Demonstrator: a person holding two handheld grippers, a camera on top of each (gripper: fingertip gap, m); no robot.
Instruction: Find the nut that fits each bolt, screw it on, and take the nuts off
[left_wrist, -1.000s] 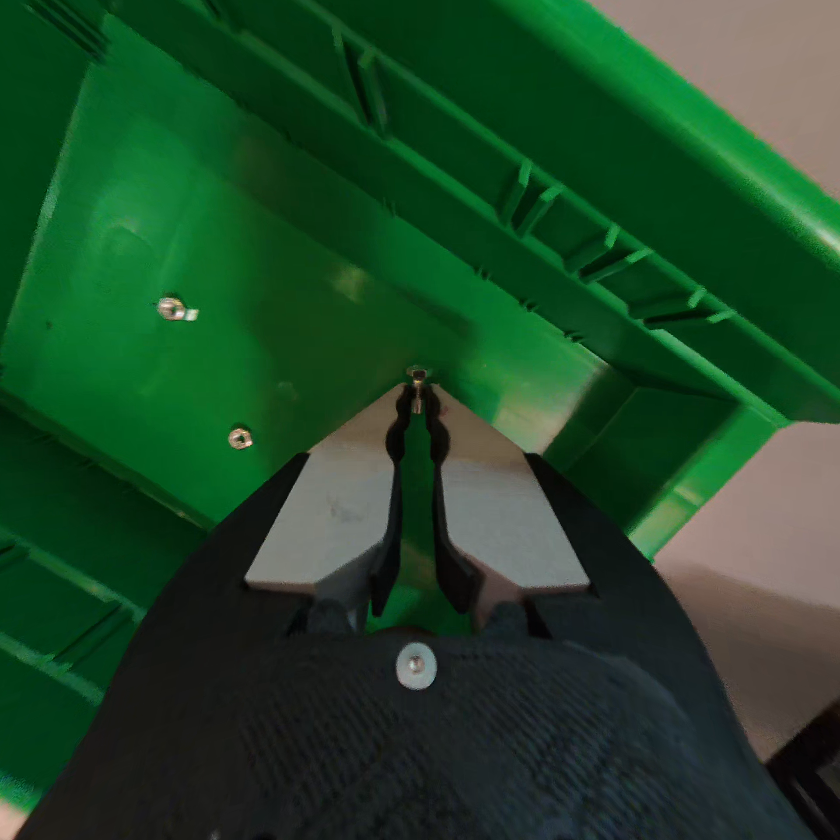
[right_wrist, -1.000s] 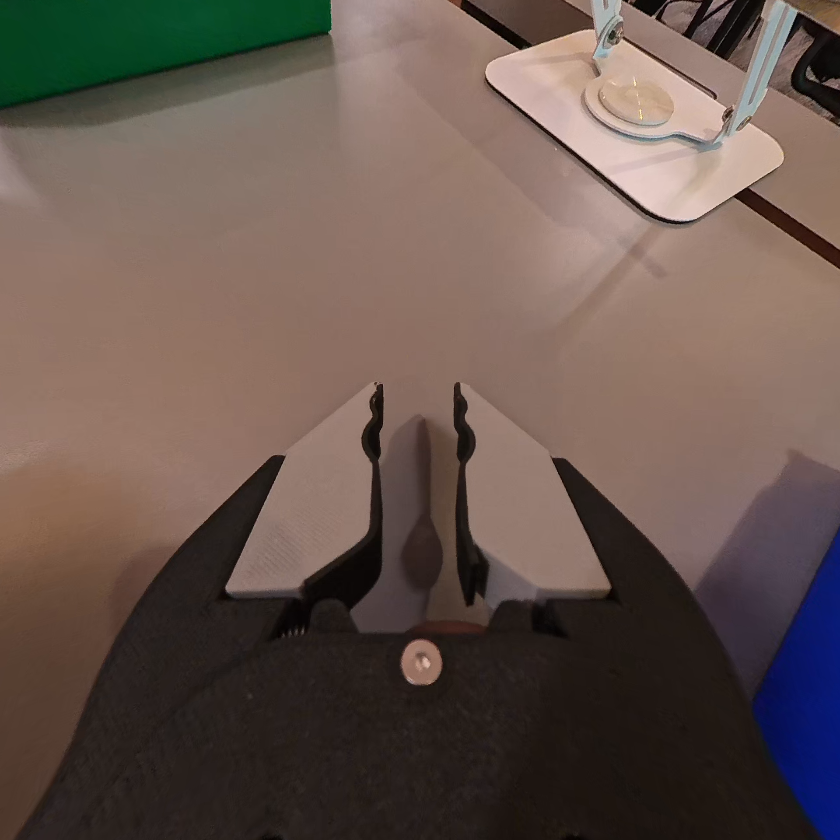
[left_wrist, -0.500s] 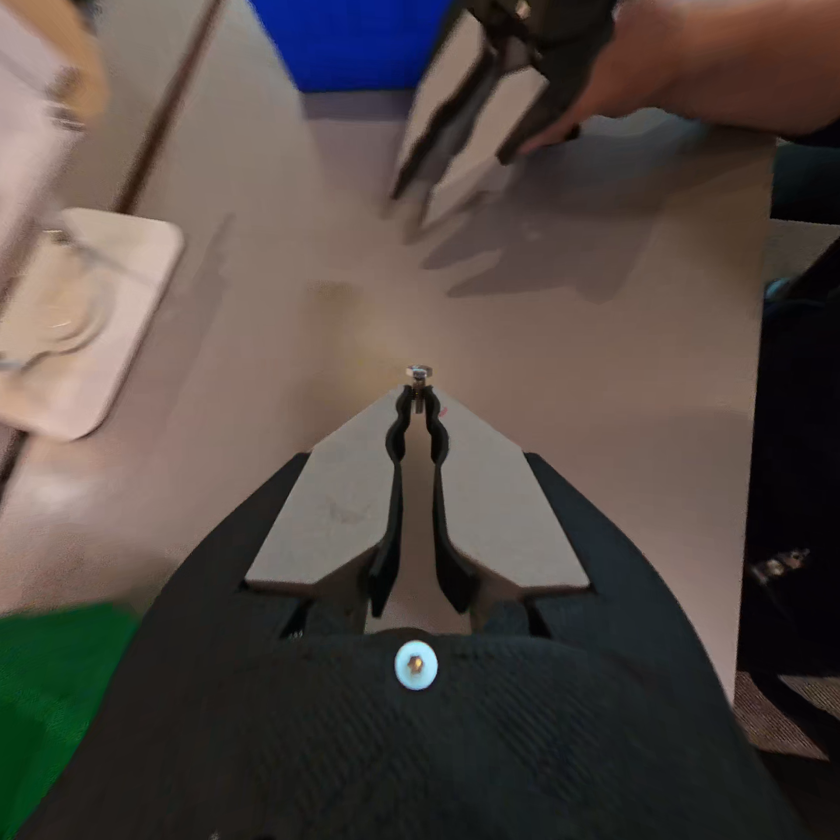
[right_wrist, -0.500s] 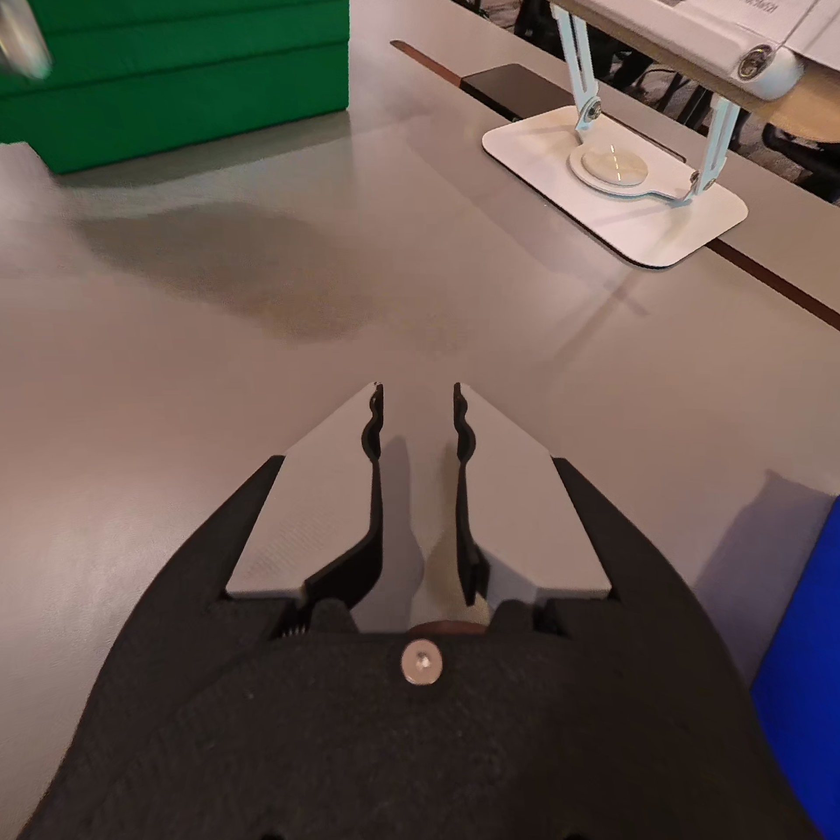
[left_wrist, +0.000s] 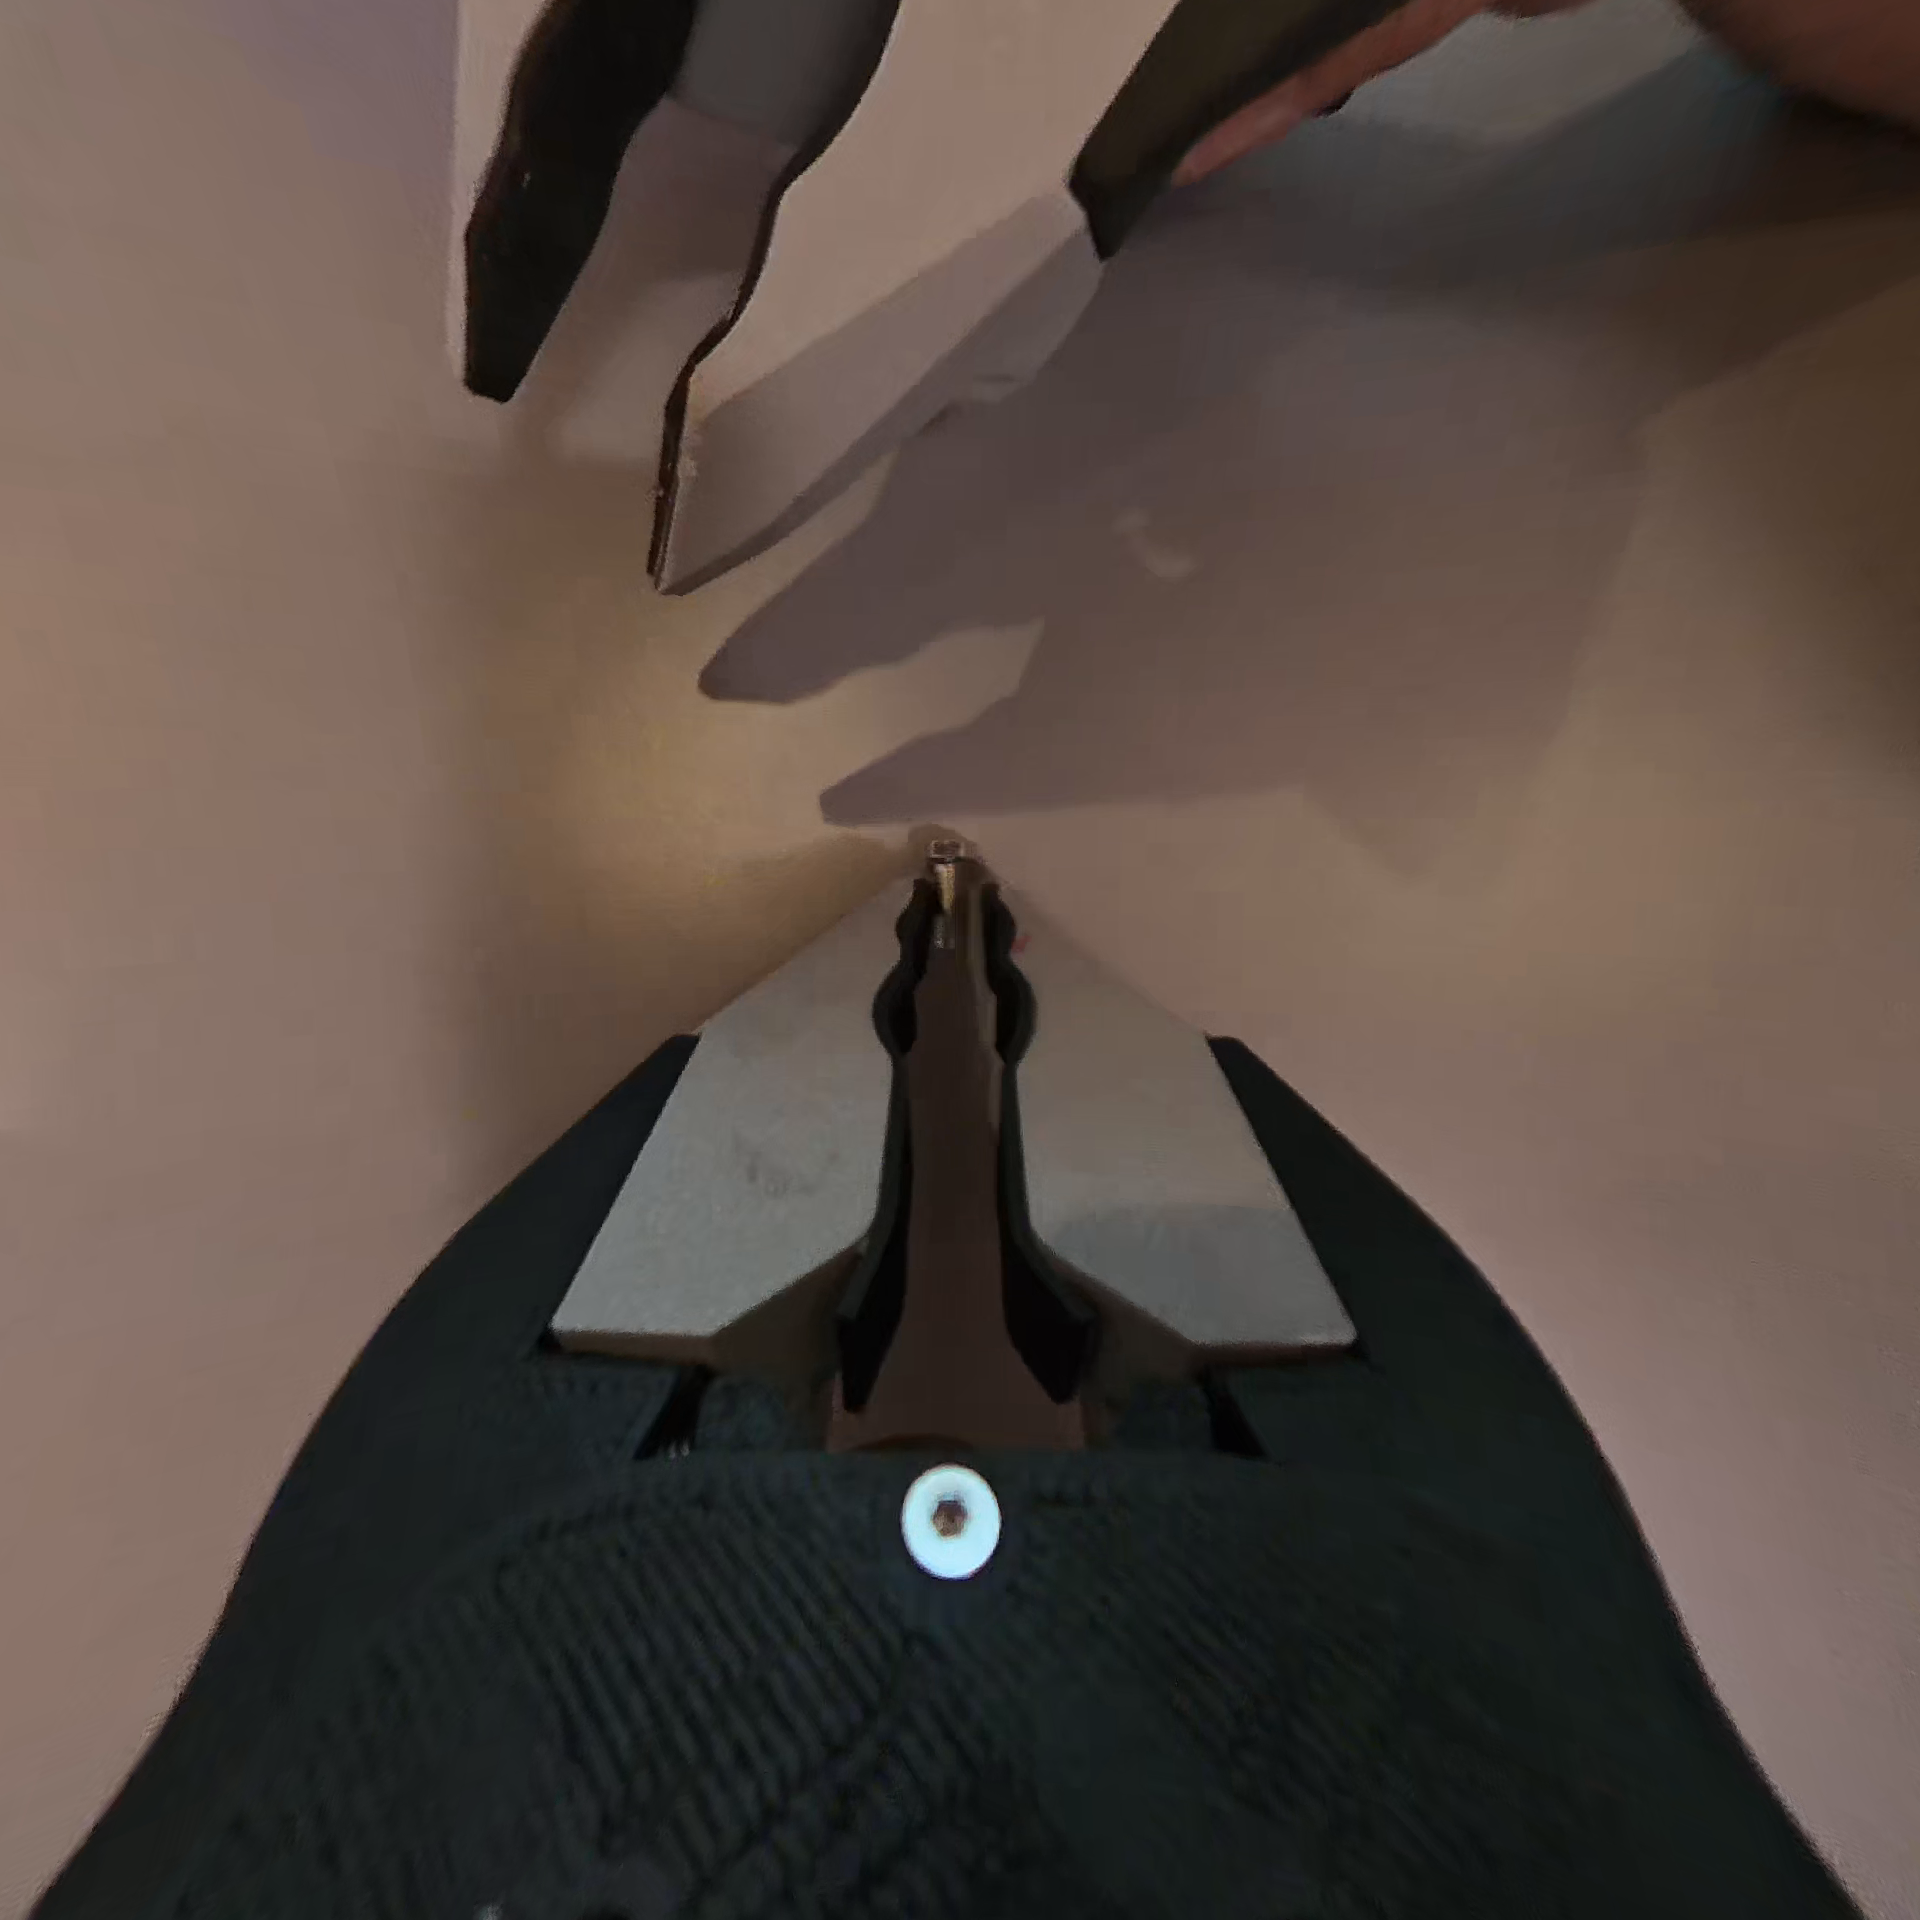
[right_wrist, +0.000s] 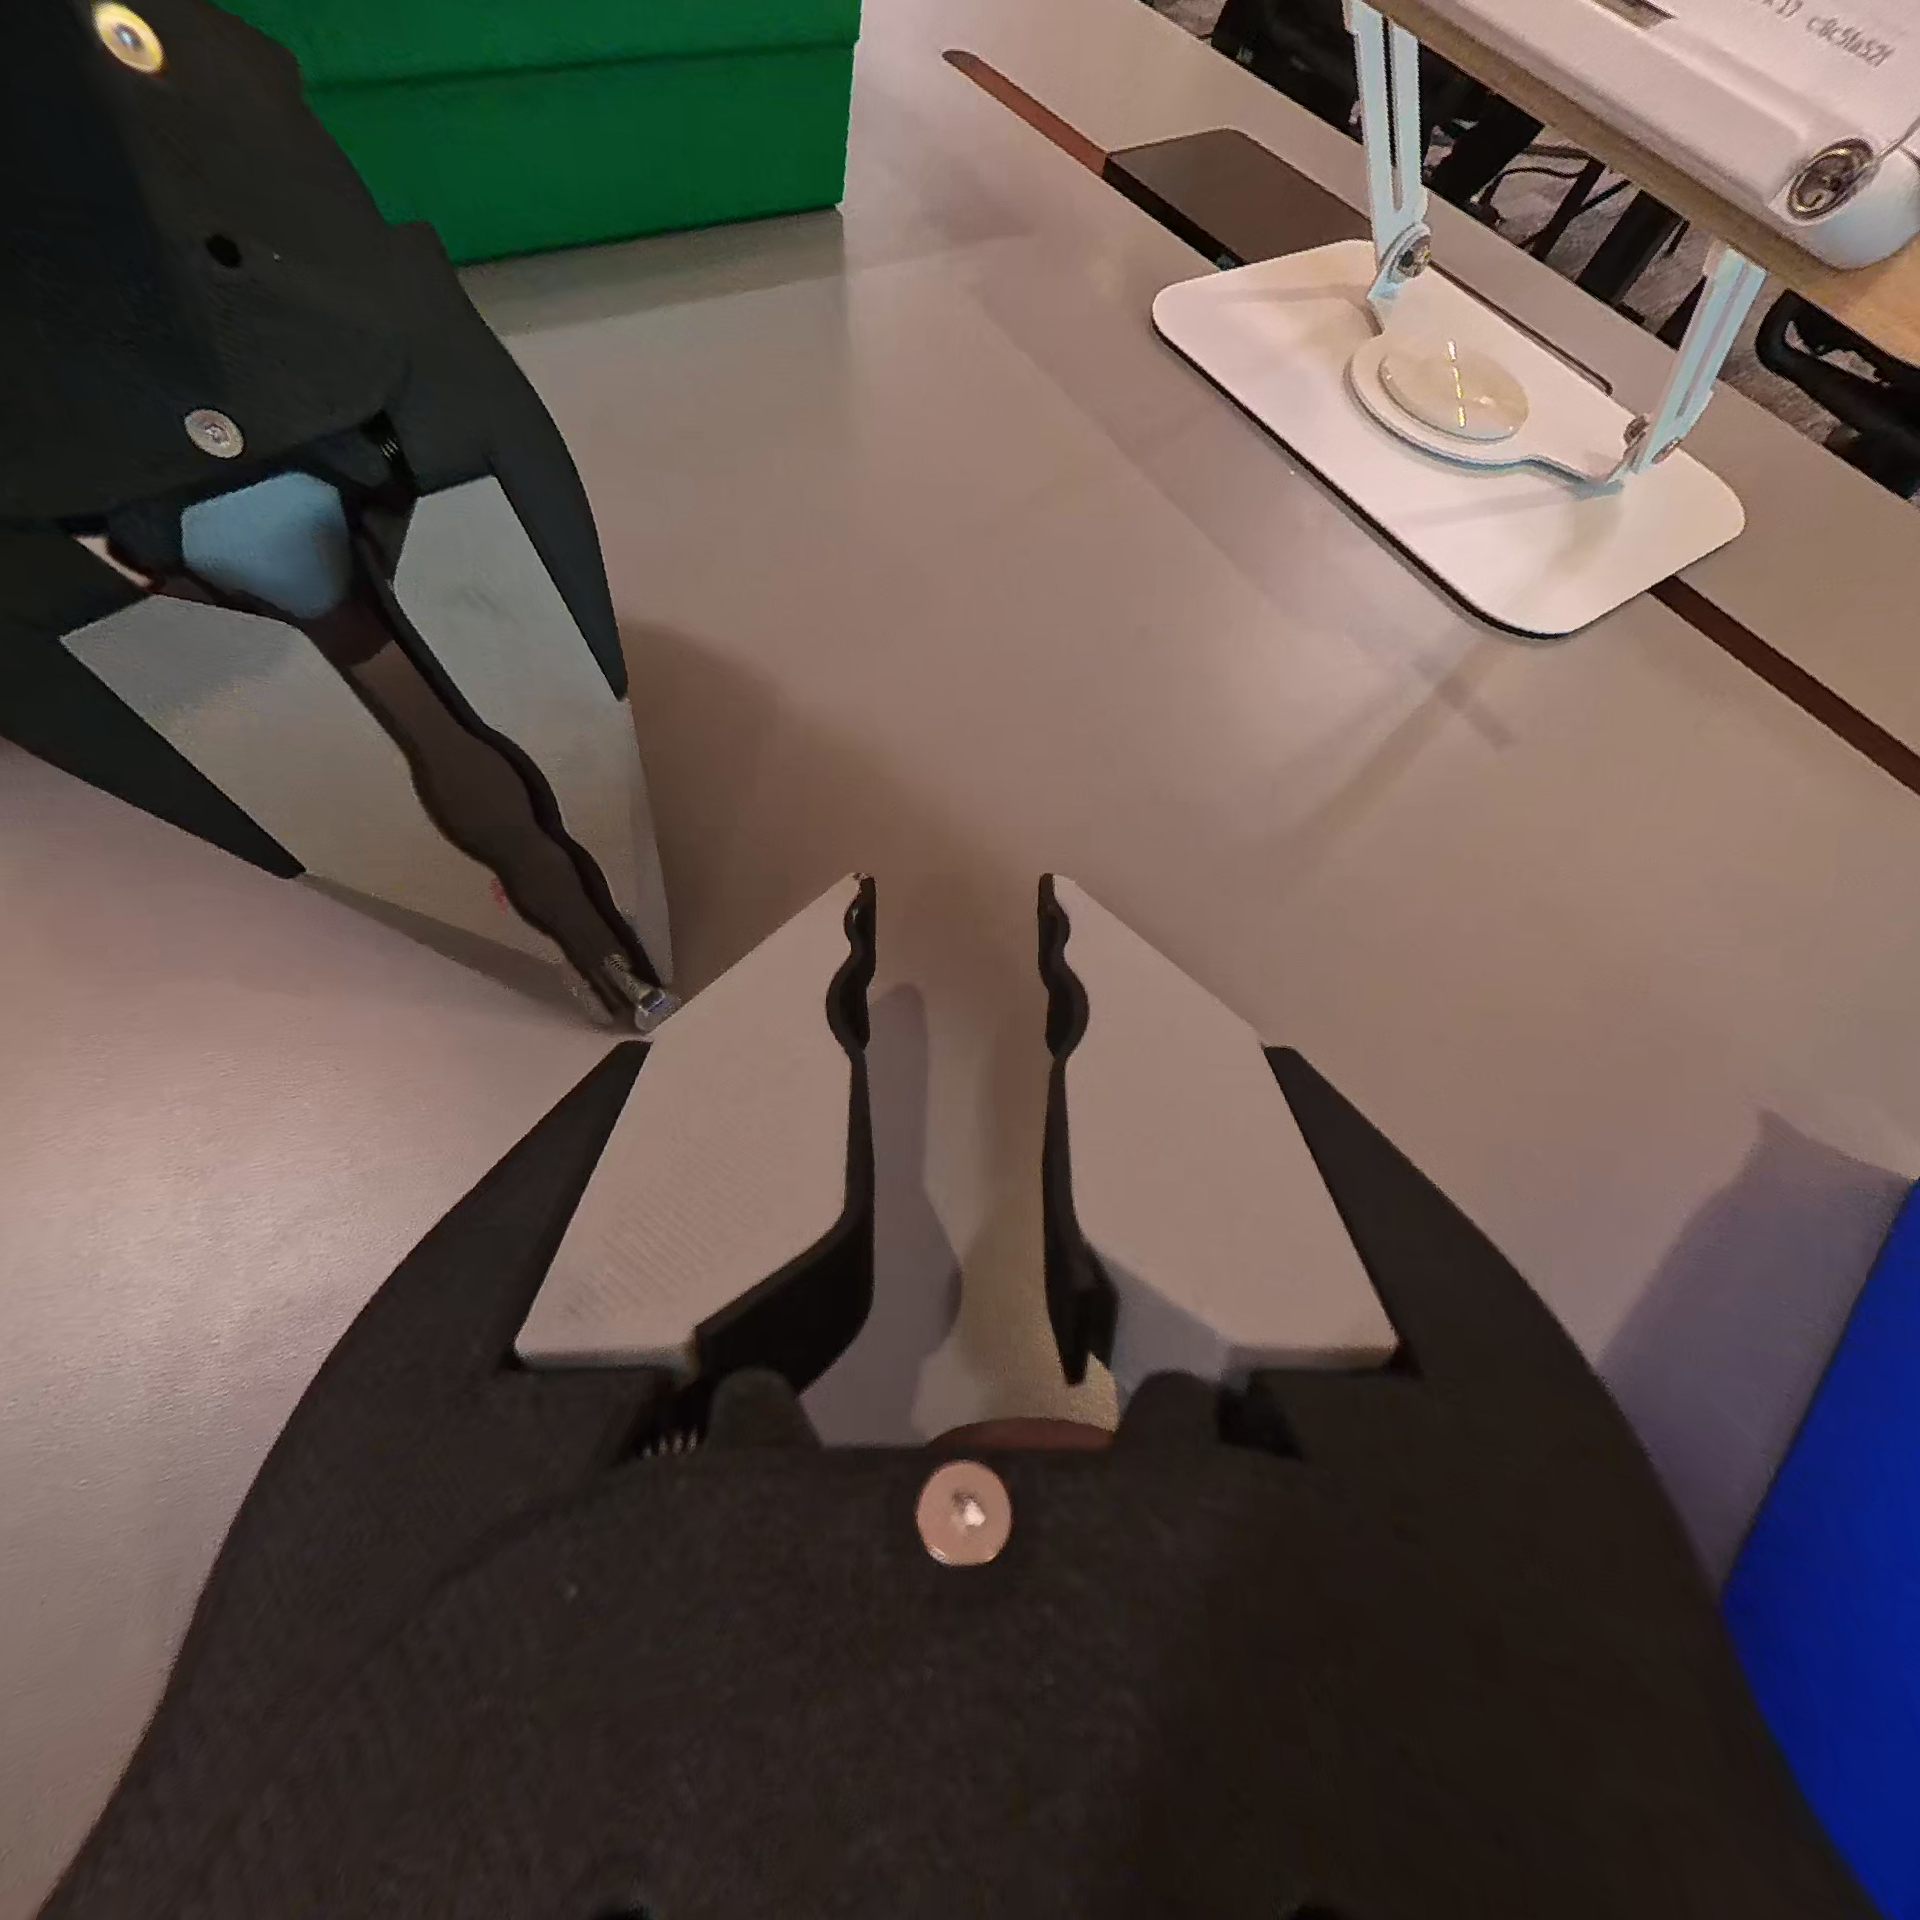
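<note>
One small bolt (left_wrist: 943, 883) sits pinched at the left gripper's (left_wrist: 951, 914) jaw tips; the right gripper (right_wrist: 951, 904) stands spread, empty; light, stiff, likely slippery, best gripped by its shank.

writing: one line of small dark print, not copied | on: white bar (right_wrist: 1704, 114) held up on the pale blue stand (right_wrist: 1455, 416), right wrist view, 1 o'clock, at the picture's edge | left wrist view: no text, number or sign to read | other writing: none seen
</note>
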